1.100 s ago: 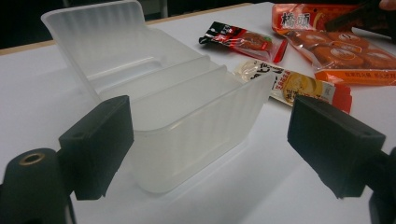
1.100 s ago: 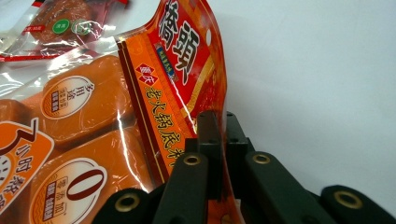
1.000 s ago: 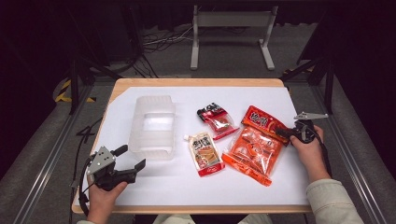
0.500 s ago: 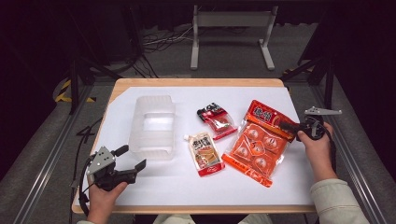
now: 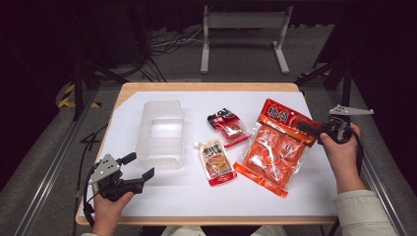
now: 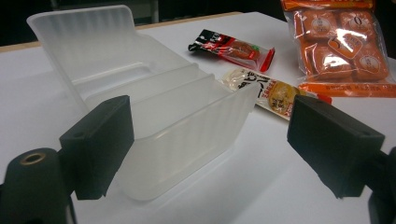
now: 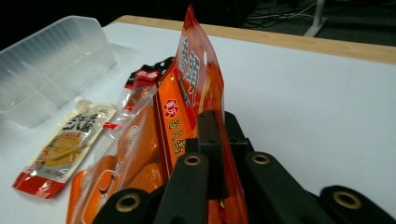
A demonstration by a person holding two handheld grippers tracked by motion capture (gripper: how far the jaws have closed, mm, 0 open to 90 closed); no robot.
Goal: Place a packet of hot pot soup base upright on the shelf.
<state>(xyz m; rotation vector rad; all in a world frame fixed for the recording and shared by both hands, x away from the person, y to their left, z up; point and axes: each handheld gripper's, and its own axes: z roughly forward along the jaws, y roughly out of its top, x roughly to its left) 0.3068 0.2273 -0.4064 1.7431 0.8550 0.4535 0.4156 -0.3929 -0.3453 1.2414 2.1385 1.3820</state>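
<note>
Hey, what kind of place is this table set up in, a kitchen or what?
Probably a lab or recording studio, not a kitchen. The white-topped table stands within a dark metal frame, loose cables lie on the grey floor behind it, and the surroundings are curtained in black.

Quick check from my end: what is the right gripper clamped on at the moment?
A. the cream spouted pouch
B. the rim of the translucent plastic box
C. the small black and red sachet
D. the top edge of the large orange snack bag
D: in the right gripper view the right gripper is shut on the red header strip of the large orange plastic snack bag, whose top end stands lifted off the white table in the high view.
</note>
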